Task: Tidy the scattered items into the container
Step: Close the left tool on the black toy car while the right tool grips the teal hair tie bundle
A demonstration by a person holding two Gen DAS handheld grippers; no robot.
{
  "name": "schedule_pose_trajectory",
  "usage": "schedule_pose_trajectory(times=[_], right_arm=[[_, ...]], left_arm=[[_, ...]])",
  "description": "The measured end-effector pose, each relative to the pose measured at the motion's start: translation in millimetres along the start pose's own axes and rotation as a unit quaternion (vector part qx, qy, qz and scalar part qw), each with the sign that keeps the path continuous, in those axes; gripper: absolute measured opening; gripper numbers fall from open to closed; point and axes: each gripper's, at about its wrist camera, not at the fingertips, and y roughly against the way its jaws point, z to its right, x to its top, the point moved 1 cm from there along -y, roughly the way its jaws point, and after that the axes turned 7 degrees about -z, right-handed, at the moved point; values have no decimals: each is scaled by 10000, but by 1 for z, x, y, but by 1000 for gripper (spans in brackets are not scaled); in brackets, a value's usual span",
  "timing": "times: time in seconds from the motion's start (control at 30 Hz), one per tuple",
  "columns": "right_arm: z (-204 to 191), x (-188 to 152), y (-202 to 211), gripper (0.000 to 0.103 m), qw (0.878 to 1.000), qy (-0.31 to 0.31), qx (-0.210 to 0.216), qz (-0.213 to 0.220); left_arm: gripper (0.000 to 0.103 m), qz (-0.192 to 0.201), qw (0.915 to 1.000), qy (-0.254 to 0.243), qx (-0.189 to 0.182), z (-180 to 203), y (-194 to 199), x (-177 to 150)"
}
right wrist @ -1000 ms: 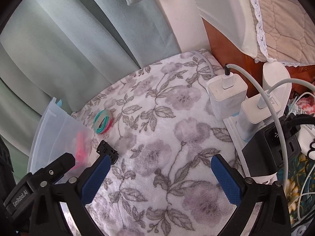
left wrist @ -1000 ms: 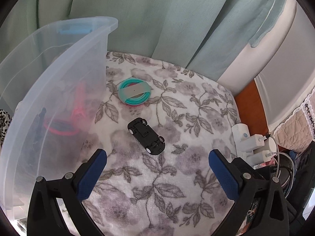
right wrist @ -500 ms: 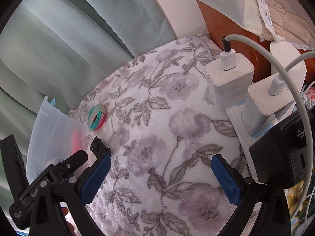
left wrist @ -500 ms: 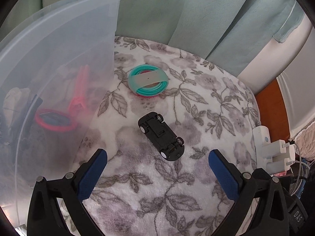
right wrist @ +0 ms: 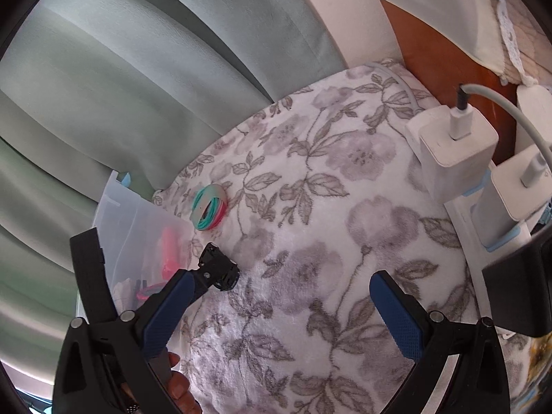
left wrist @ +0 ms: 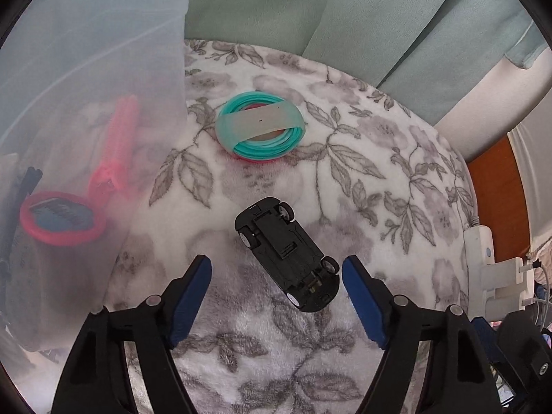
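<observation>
Compared with a second ago, the left gripper [left wrist: 276, 286] has come down closer to the small black plastic toy car [left wrist: 287, 253], which now fills more of the left wrist view, and its jaws, then spread wide, are closing; the rear end of the car sits between the blue pads, with the right pad just beside it and the left pad clearly apart, so nothing is gripped yet. The right gripper [right wrist: 281, 310] has hardly shifted; its jaws stand wide apart over bare blanket with nothing between them.

There is one toy car, lying upside down with its chassis and four wheels facing up, diagonal on the plush white blanket printed with grey flowers and leaves [left wrist: 362, 179]. One coil of teal and pink elastic bands wrapped by a pale paper strip [left wrist: 261, 131] lies further off on the blanket, apart from the car. One translucent plastic storage container [left wrist: 103, 86] stands to the left of both; through its cloudy wall one pink plastic round-framed hand mirror with a long handle [left wrist: 65, 219] shows inside, along with dark shapes I cannot make out. At the right edge of the blanket, two white blocky chargers [right wrist: 452, 145] with cables sit plugged into a white power strip [left wrist: 477, 252]. Pale green curtain fabric [left wrist: 310, 10] hangs in soft folds behind. In the right wrist view, fingers of a hand [right wrist: 177, 383] show at the lower left
</observation>
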Motion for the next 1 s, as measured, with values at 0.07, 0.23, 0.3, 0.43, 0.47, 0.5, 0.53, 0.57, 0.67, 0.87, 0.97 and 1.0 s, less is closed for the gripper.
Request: schedule_pose_trajectory(times=[0.07, 0.23, 0.3, 0.43, 0.47, 0.5, 0.53, 0.57, 0.67, 0.87, 0.97, 1.0], right_arm=[[-5, 5, -2, 103, 9999, 125, 18, -11], [-15, 19, -11, 102, 9984, 556, 59, -55], [-19, 24, -15, 102, 9976, 693, 29, -52], [-27, 35, -25, 102, 9952, 977, -1, -25], [-29, 38, -29, 102, 9947, 1027, 15, -51], [-32, 41, -33, 102, 9940, 1088, 44, -82], [-36, 44, -37, 102, 9931, 1169, 65, -103], [-40, 46, -41, 102, 9919, 1264, 56, -113], [-53, 54, -59, 101, 9878, 1538, -6, -223], [-73, 68, -104, 91, 9805, 1845, 14, -685], [-80, 75, -122, 88, 9769, 1972, 34, -825], [-83, 76, -126, 87, 9754, 2027, 48, -862]], left_arm=[[78, -9, 10000, 34, -2, -1, -4, 1], [58, -4, 9999, -18, 165, -1, -10, 4], [56, 13, 9999, -15, 127, -4, -10, 6], [43, 42, 9998, 1, 169, -10, -9, 7], [43, 44, 9999, 5, 146, -11, -9, 7], [42, 51, 9999, 7, 136, -14, -8, 7], [43, 65, 9999, 10, 142, -15, -8, 7], [43, 75, 9999, 5, 147, -16, -8, 7], [43, 114, 9998, -10, 147, -17, -7, 6], [43, 189, 9997, -68, 169, -20, -6, 8], [43, 253, 9994, -90, 208, -22, -5, 11], [43, 273, 9993, -106, 214, -23, -6, 11]])
